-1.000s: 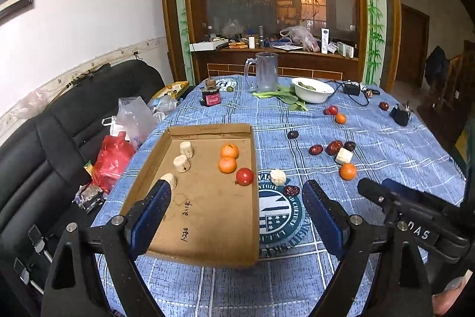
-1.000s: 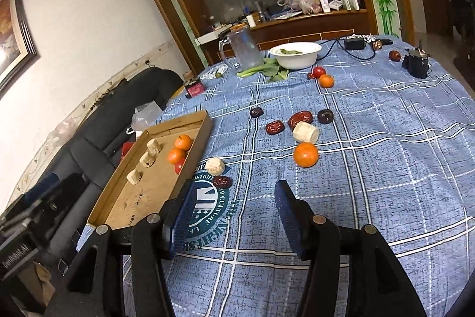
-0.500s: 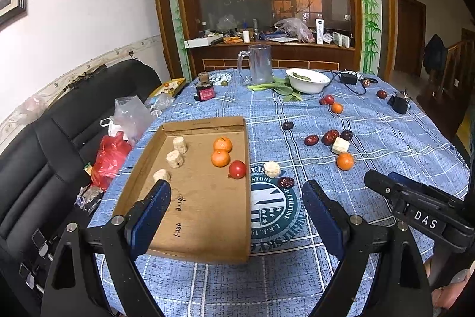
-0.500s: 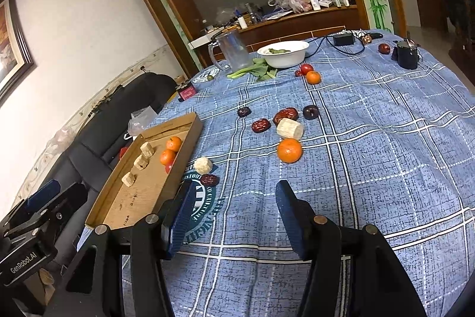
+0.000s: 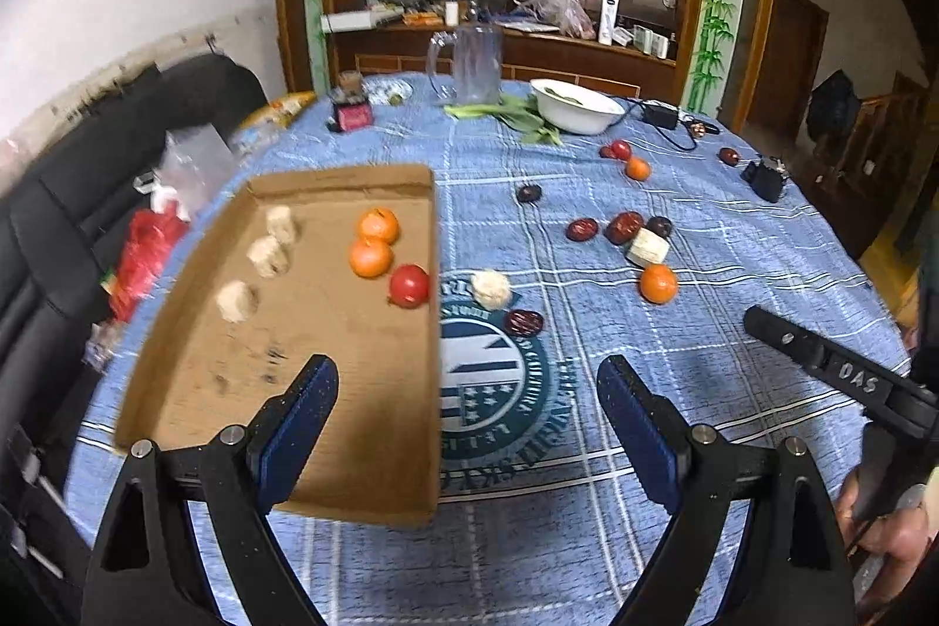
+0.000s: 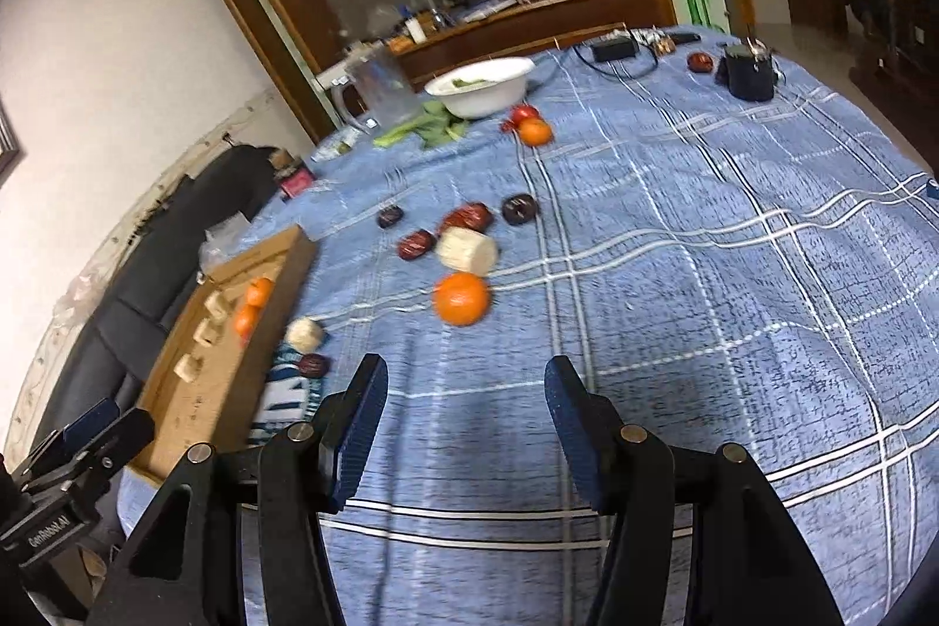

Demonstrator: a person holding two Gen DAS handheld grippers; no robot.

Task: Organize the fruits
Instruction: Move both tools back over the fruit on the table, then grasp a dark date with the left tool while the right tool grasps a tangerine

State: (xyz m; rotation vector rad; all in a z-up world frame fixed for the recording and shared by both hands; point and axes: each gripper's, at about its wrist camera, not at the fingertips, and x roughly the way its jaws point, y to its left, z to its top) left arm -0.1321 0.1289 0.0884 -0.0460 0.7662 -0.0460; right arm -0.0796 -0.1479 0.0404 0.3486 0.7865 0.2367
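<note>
- Clear glass pitcher (image 5: 466, 63) at the far side of the bench
- White bowl (image 5: 576, 105) to its right, green leaves (image 5: 516, 112) beside it
- Black sofa (image 5: 70, 227) on the left
- Red bag (image 5: 144, 256) on the sofa

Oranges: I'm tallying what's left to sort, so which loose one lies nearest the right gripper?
The orange beside the pale cylinder, straight ahead of the right gripper. The other loose orange sits by the white bowl.

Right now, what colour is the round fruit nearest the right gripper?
Orange, bright orange; the right wrist view shows it best.
</note>
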